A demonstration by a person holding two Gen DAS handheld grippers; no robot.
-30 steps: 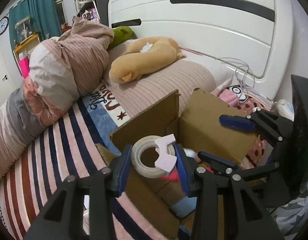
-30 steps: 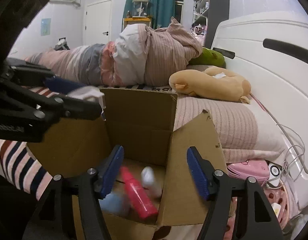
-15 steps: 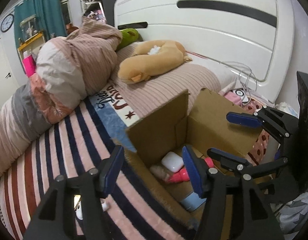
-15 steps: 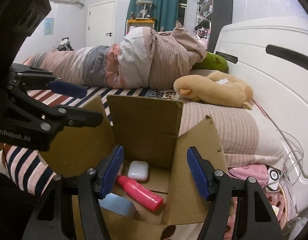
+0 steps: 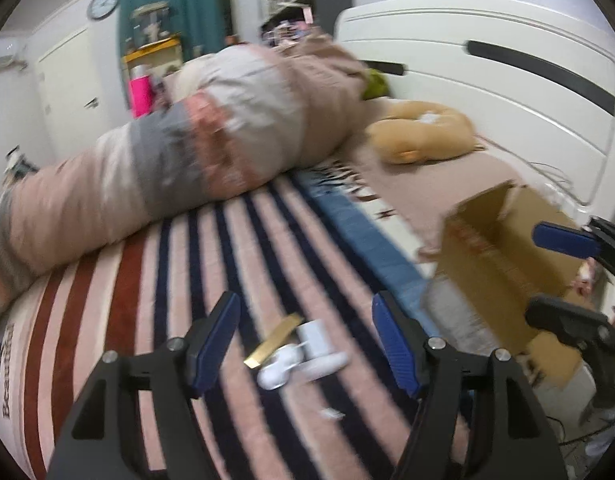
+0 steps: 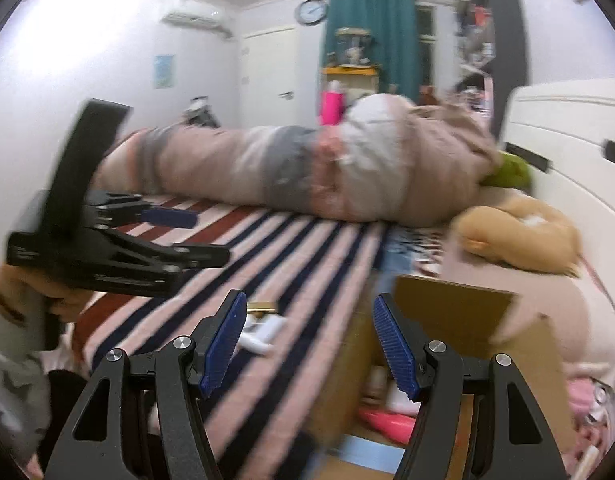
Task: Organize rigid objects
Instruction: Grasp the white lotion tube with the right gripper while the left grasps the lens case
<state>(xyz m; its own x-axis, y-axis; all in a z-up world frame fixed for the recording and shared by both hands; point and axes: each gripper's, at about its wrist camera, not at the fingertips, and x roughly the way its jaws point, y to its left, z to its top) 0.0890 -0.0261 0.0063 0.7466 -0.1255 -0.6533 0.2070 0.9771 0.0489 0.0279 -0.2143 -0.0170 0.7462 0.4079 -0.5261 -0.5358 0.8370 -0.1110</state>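
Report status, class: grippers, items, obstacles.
Left gripper open, empty. Right gripper open, empty. Small white items and gold bar loose on striped blanket. Brown cardboard box unobstructed.

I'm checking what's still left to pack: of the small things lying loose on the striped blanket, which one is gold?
The flat gold bar, lying slanted at the left of the cluster, just ahead of the open left claw. The pieces beside it are white.

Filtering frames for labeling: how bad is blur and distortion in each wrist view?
Left wrist: heavy motion blur on the striped blanket, cardboard box and small white items; own tongs sharp. Right wrist: similar smear, box edges streaked, its tongs crisp. Both show fisheye bending and dark corner vignetting.
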